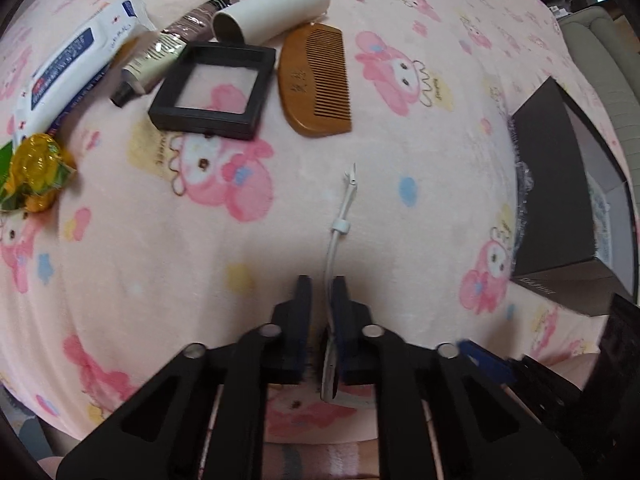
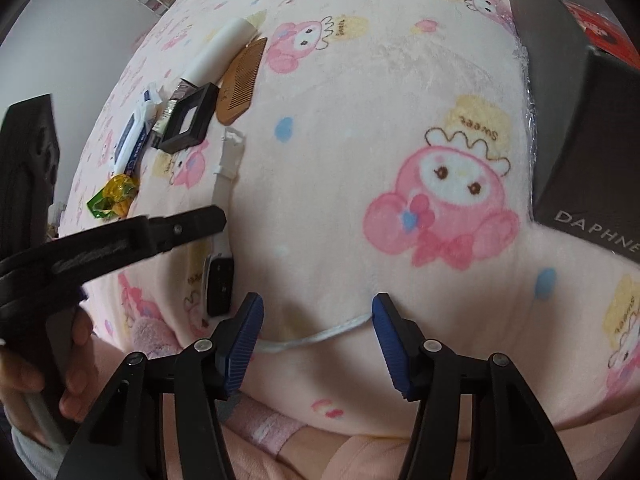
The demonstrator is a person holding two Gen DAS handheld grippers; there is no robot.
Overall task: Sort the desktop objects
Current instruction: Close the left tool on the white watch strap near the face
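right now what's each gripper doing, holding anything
Left gripper: jaws closed on the white watch strap.
Right gripper: jaws open, holding nothing, over the pink blanket.

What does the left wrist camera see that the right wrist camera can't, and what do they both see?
Only the left wrist view shows the left gripper head-on, shut on the white watch strap.

Only the right wrist view shows the watch's dark face, the open right gripper, a hand and a white cord.

Both show the wooden comb, black frame, white tube, yellow candy and black box.
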